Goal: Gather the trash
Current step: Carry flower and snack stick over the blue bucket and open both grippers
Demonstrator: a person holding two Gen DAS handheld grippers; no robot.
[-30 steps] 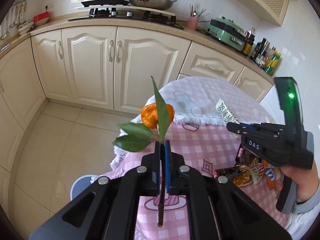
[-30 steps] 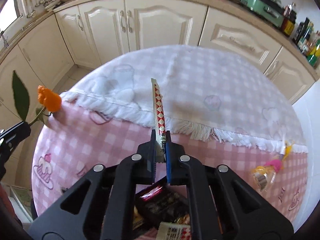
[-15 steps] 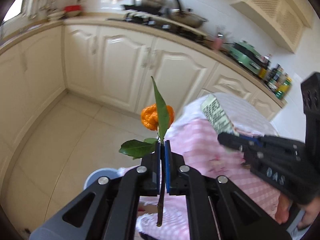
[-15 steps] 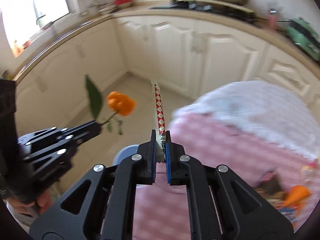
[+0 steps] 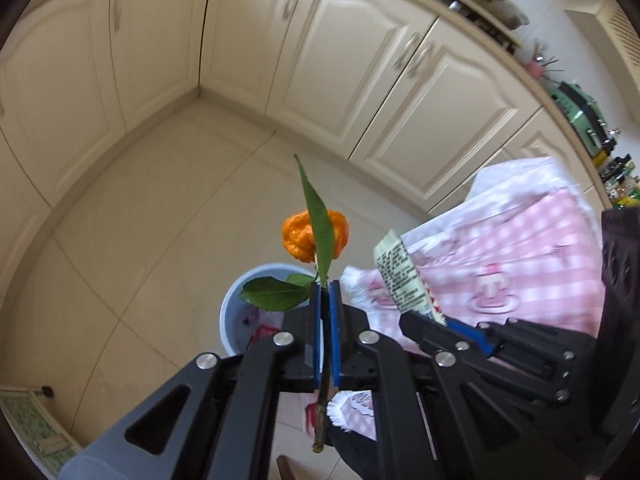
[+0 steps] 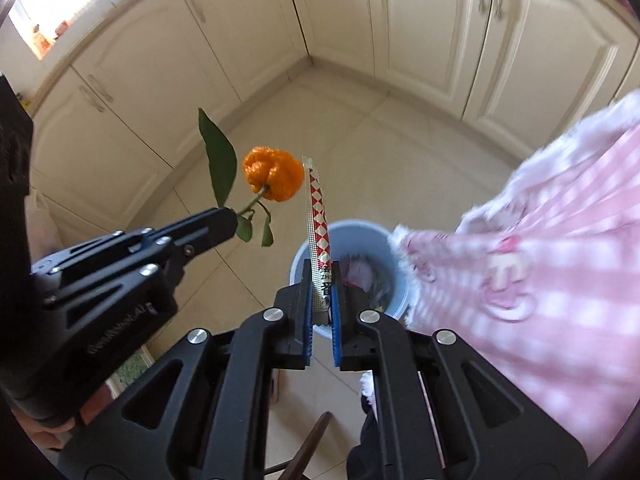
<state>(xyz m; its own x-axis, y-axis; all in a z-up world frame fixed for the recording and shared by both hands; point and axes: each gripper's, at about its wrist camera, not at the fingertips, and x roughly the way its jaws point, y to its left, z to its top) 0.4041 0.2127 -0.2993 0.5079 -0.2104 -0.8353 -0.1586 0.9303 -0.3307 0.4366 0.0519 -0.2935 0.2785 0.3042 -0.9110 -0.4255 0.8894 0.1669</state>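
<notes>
My left gripper (image 5: 326, 292) is shut on the twig of an orange peel (image 5: 304, 236) with green leaves, held upright above a light blue trash bin (image 5: 240, 300) on the floor. My right gripper (image 6: 322, 276) is shut on a flat red-and-white checked wrapper (image 6: 316, 208) that stands up over the same bin (image 6: 360, 236). The bin holds some trash. The right gripper and its wrapper (image 5: 400, 276) show in the left wrist view, the left gripper (image 6: 224, 216) and peel (image 6: 274, 174) in the right wrist view. The two grippers are close together, side by side.
A table with a pink checked cloth (image 6: 540, 260) hangs close to the bin on the right. Cream cabinets (image 5: 360, 60) line the far walls beyond a tiled floor (image 5: 140, 220). A chair back (image 6: 308, 448) shows below the right gripper.
Both grippers swung left off the table and tipped down toward the floor, carrying the peel and the wrapper. The bin now lies right under them.
</notes>
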